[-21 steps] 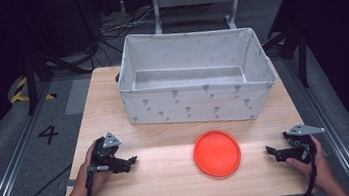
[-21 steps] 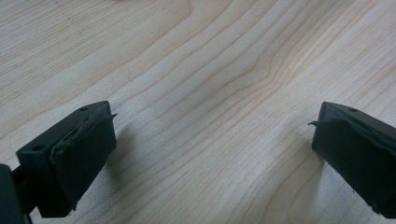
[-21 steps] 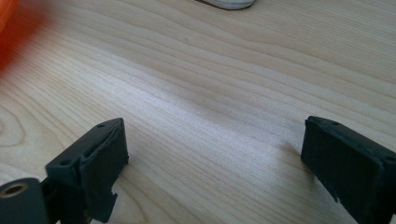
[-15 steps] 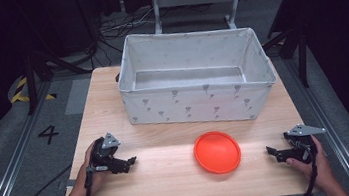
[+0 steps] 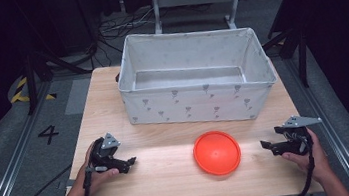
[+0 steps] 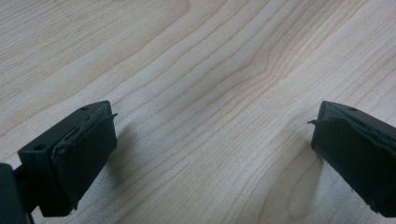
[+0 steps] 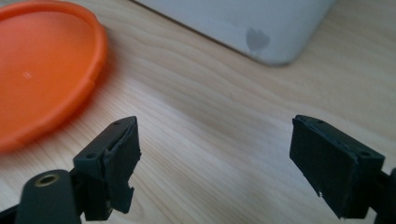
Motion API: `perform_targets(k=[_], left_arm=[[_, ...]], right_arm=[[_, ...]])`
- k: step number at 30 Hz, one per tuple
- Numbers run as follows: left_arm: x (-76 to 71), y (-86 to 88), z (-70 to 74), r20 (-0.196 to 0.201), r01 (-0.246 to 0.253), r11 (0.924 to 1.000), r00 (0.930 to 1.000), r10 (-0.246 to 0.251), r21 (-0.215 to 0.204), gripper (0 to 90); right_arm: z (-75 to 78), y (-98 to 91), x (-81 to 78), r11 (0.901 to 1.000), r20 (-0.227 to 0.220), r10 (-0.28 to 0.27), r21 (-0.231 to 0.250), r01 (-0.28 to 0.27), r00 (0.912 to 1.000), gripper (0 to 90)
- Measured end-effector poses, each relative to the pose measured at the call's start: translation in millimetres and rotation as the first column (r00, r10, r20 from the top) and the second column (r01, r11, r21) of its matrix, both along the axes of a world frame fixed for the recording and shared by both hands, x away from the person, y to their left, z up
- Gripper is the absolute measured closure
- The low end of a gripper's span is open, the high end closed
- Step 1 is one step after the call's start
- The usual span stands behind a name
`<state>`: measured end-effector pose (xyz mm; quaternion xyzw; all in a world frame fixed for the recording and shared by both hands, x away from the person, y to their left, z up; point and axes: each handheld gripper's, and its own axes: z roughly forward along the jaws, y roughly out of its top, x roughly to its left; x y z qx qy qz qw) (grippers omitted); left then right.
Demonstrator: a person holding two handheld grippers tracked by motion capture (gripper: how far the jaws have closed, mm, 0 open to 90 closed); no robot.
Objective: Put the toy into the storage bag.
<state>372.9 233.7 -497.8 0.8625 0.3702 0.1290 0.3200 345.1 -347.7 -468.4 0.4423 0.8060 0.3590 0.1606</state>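
High view: I see nothing shifted since the earlier frames. The wooden table (image 5: 172, 179) stands on grey floor (image 5: 19, 162) marked "4" (image 5: 48, 134). The white fabric bin (image 5: 198, 106) sits beyond both grippers. The orange disc (image 5: 217, 152) lies between them, nearer the right gripper (image 5: 268, 147). Left gripper (image 5: 129, 163) and right both gape wide, empty.
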Motion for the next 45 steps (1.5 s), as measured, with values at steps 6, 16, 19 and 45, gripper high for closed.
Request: perform_targets(k=[6, 16, 19, 45], left_arm=[[-0.1, 0.1, -0.1, -0.008, 0.002, 1.0000, 1.0000, -0.002, -0.006, 0.4], [-0.7, 0.0, -0.1, -0.009, -0.002, 1.0000, 1.0000, 0.002, -0.006, 0.5], [-0.5, 0.1, -0.2, -0.008, 0.000, 1.0000, 1.0000, 0.000, -0.007, 0.5], [-0.8, -0.1, -0.3, -0.006, -0.003, 1.0000, 1.0000, 0.003, -0.006, 0.5]], right_arm=[[15.2, 28.2, 4.9, 0.9962, 0.015, 0.085, 0.017, -0.085, 0.9963, 18.7], [10.2, 82.8, 23.9, 0.9723, -0.033, 0.233, -0.009, -0.234, 0.9719, 18.0], [4.7, 92.9, 29.1, 0.9642, -0.058, 0.264, -0.014, -0.265, 0.9629, 18.0], [-20.4, 124.1, 26.6, 0.9364, -0.125, 0.336, -0.063, -0.345, 0.9336, 16.8]])
